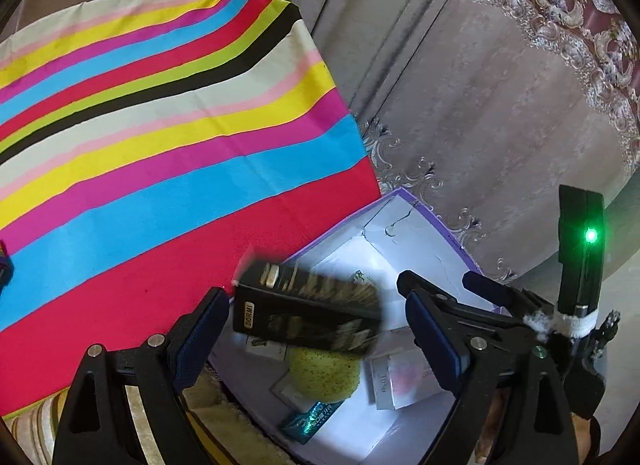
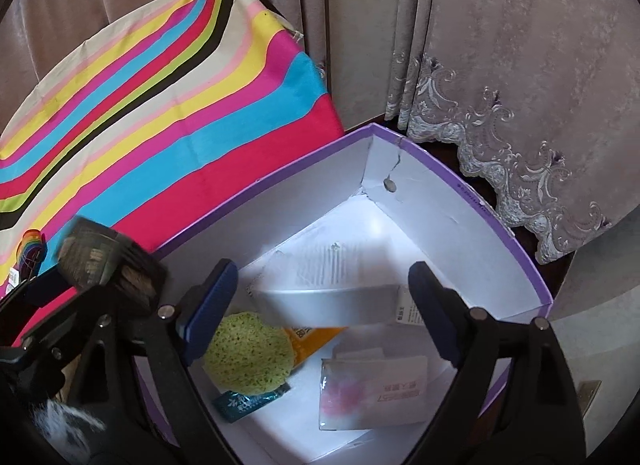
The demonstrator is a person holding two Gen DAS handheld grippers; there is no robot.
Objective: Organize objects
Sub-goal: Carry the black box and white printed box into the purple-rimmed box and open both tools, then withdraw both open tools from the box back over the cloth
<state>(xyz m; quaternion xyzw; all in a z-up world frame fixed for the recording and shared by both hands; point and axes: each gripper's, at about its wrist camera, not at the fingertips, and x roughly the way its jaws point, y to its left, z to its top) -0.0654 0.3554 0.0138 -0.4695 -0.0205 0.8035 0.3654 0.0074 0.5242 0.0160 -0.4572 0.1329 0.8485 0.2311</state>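
Note:
A purple-rimmed white cardboard box [image 2: 494, 215] stands open beside a striped cloth. In it lie a green speckled sponge [image 2: 248, 357], a teal sachet [image 2: 248, 401], an orange packet [image 2: 308, 339] and a white packet with a pink print [image 2: 368, 393]. My right gripper [image 2: 323, 267] hangs open over the box. A blurred pale grey carton [image 2: 332, 305] is between its fingers, clear of both pads. My left gripper [image 1: 312, 289] is open over the box's [image 1: 452, 233] left edge. A blurred, tilted black carton [image 1: 308, 313] sits between its fingers, apart from the right pad.
The striped cloth [image 1: 160, 145] covers a surface left of the box. A small rainbow-coloured item [image 2: 30, 249] lies on it near the left edge. Grey curtains with lace trim [image 2: 500, 153] hang close behind and to the right of the box.

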